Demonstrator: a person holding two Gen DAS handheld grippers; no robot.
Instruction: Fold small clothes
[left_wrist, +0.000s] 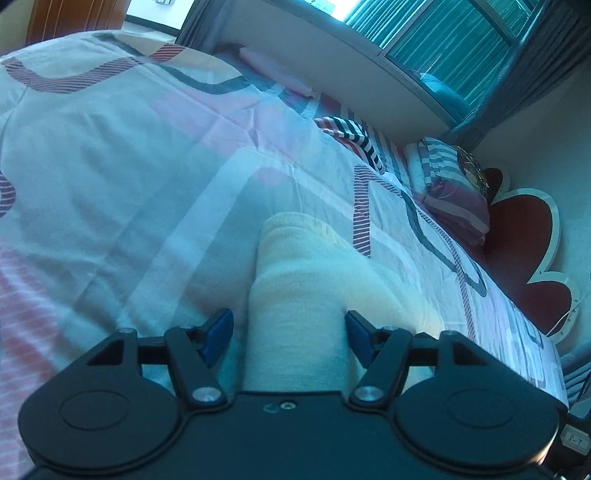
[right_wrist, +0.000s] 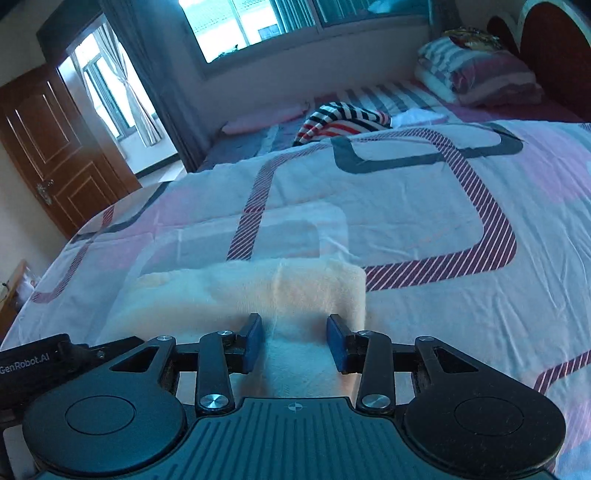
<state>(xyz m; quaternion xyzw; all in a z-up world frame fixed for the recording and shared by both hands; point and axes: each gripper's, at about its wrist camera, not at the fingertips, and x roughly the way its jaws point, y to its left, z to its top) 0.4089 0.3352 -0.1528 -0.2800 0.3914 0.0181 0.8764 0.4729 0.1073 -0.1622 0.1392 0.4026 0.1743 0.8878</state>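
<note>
The pale cream garment (right_wrist: 258, 291) already lies as a thick, layered bundle on the bed (right_wrist: 424, 221), so by the look of it at least one fold is made; whether another fold or only a smoothing remains cannot be told from here. A striped garment (right_wrist: 343, 120) lies crumpled in the upper middle of the right wrist view, far up the bed, and seems to be unfolded work yet to do

In the left wrist view the left hand-held gripper (left_wrist: 290, 336) sits at the lower middle of the frame with its blue pads (left_wrist: 218, 334) spread wide; the cream bundle (left_wrist: 303, 295) runs up between them toward the centre, and a gap shows on each side, so it holds nothing

In the right wrist view the right hand-held gripper (right_wrist: 295, 341) is at the lower middle, its jaws partly apart. The cloth passes between the pads (right_wrist: 253, 343) and spreads across the middle of the frame just above them. The pads stand close to the fabric but do not visibly pinch it, so I judge the cloth loose
</note>
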